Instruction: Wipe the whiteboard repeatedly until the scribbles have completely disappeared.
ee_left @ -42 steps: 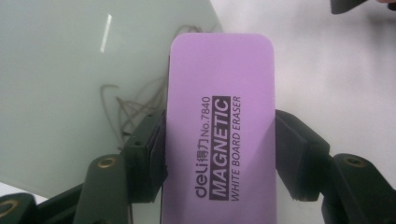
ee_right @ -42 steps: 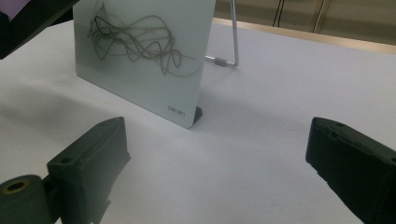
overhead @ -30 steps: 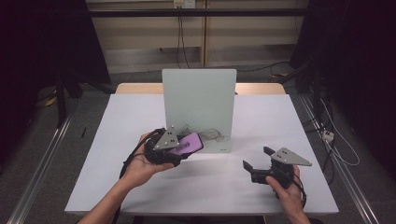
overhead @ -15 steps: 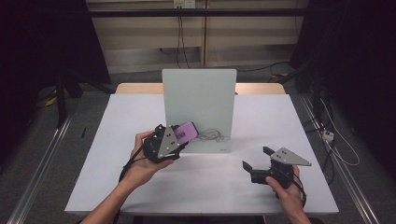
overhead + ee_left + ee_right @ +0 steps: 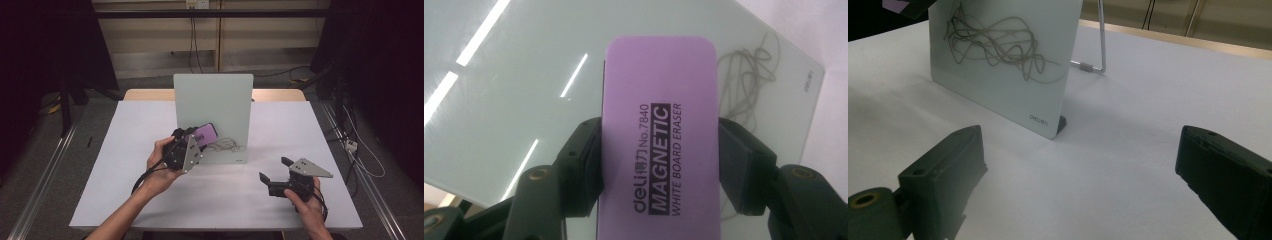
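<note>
A purple whiteboard eraser [image 5: 206, 134] is clamped by its long sides in my left gripper [image 5: 192, 138], which is shut on it. In the left gripper view the eraser [image 5: 659, 130] stands upright between the black pads [image 5: 586, 150], right in front of the white board [image 5: 524, 100]. A grey pen scribble [image 5: 744, 65] lies on the board just right of the eraser. My right gripper [image 5: 274, 169] rests low over the table at the right, open with nothing between its fingers [image 5: 948, 165]. It faces the scribble [image 5: 993, 45] on the board [image 5: 1008, 95].
The small whiteboard [image 5: 215, 100] stands upright at mid-table on a wire stand [image 5: 1102, 45]. The white table [image 5: 135, 130] has bare room to the left, right and front. Cables lie on the floor past the right edge [image 5: 350, 145].
My left gripper has lifted the eraser a little, up and toward the board's face, and the wrist has turned. The right gripper has stayed where it was.
</note>
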### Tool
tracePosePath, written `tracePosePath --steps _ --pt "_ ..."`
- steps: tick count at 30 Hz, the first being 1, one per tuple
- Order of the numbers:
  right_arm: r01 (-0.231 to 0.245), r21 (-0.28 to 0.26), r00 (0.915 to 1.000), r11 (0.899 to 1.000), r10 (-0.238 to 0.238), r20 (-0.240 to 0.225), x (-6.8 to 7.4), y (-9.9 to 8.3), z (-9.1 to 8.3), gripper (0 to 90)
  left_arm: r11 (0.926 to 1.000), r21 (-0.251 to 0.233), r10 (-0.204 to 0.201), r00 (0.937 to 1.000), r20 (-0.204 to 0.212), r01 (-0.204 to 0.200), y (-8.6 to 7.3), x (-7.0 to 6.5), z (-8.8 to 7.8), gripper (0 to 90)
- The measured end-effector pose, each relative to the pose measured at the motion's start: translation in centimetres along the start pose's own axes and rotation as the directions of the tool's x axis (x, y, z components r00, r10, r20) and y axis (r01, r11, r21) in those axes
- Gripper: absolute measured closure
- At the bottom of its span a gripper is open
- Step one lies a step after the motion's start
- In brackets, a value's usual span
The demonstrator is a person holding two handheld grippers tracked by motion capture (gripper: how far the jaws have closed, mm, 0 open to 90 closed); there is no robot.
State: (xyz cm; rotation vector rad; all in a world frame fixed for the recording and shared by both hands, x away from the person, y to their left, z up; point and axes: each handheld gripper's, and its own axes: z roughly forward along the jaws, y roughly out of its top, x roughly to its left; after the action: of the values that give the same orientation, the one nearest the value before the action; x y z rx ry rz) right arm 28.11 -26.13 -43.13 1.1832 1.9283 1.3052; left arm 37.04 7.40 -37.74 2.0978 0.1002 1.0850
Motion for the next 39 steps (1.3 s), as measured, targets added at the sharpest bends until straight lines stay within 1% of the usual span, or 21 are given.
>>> tracePosePath --steps 2,5,7,11,13,14,17,20,21,22,24,25,28,30,32,36,39 --pt "-0.002 0.0 1.0 1.0 0.002 0.002 0.0 0.0 0.0 5.5 0.9999 -0.005 -0.012 0.9999 0.005 0.012 -0.2 0.0 0.1 40.8" --pt "-0.005 0.0 1.0 1.0 0.005 0.003 -0.1 0.0 -0.1 5.5 0.9998 -0.016 -0.015 0.9999 0.008 0.015 -0.3 -0.3 0.2 40.8" --pt "-0.005 0.0 1.0 1.0 0.005 0.001 -0.1 0.0 -0.1 5.5 0.9999 -0.012 0.0 1.0 0.004 0.0 -0.2 -0.5 0.3 40.8" --pt "-0.003 0.0 1.0 1.0 0.003 0.001 0.0 0.0 -0.1 5.6 0.9999 -0.013 0.006 1.0 0.003 -0.006 -0.3 -0.6 0.7 40.8" --pt "-0.003 0.0 1.0 1.0 0.003 0.001 0.0 0.0 -0.1 5.5 1.0 -0.004 0.001 1.0 0.003 -0.001 -0.4 -0.7 0.9 40.8" --pt "-0.004 0.0 1.0 1.0 0.004 0.001 0.0 0.0 -0.1 5.5 0.9999 0.001 0.011 0.9999 -0.002 -0.011 -0.5 -0.7 1.1 40.8" --pt "-0.005 0.0 1.0 1.0 0.005 0.001 0.0 -0.1 -0.2 5.5 0.9997 0.013 0.02 0.9998 0.004 -0.02 -0.6 -0.8 1.4 40.8" --pt "-0.003 0.001 1.0 1.0 0.003 0.002 0.0 -0.1 -0.1 5.5 0.9998 0.011 0.019 0.9998 0.004 -0.019 -0.7 -0.9 1.6 40.8" --pt "-0.004 0.0 1.0 1.0 0.004 0.002 0.0 -0.1 -0.2 5.6 0.9996 0.01 0.026 0.9997 0.003 -0.026 -0.7 -0.9 1.5 40.8" --pt "-0.005 -0.001 1.0 1.0 0.005 0.002 0.0 -0.1 -0.2 5.5 0.9998 0.008 0.018 0.9998 0.006 -0.019 -0.7 -0.9 1.6 40.8" --pt "-0.004 0.0 1.0 1.0 0.004 0.002 0.0 -0.1 -0.2 5.5 0.9996 0.008 0.026 0.9996 0.007 -0.026 -0.8 -0.8 1.6 40.8" --pt "-0.005 0.0 1.0 1.0 0.005 0.002 0.0 -0.1 -0.2 5.5 0.9998 0.004 0.02 0.9998 0.01 -0.02 -0.8 -0.9 1.7 40.8" --pt "-0.002 0.001 1.0 1.0 0.002 0.0 0.0 -0.1 -0.2 5.5 0.9995 0.015 0.027 0.9996 0.011 -0.027 -0.8 -0.9 1.7 40.8" --pt "-0.002 0.0 1.0 1.0 0.002 -0.001 0.0 -0.1 -0.2 5.6 0.9998 0.006 0.02 0.9998 0.008 -0.02 -1.0 -0.9 1.8 40.8" --pt "-0.004 0.0 1.0 1.0 0.004 -0.001 0.0 -0.1 -0.2 5.6 0.9999 0.009 0.006 0.9998 0.021 -0.006 -1.1 -1.0 1.8 40.7" --pt "-0.003 0.0 1.0 1.0 0.003 0.0 0.0 -0.1 -0.2 5.5 1.0 0.002 -0.003 0.9995 0.031 0.003 -1.3 -1.0 1.9 40.7" --pt "-0.001 0.002 1.0 1.0 0.001 -0.002 0.1 -0.1 -0.2 5.5 1.0 0.006 -0.007 0.9993 0.037 0.007 -1.3 -1.0 2.0 40.7"
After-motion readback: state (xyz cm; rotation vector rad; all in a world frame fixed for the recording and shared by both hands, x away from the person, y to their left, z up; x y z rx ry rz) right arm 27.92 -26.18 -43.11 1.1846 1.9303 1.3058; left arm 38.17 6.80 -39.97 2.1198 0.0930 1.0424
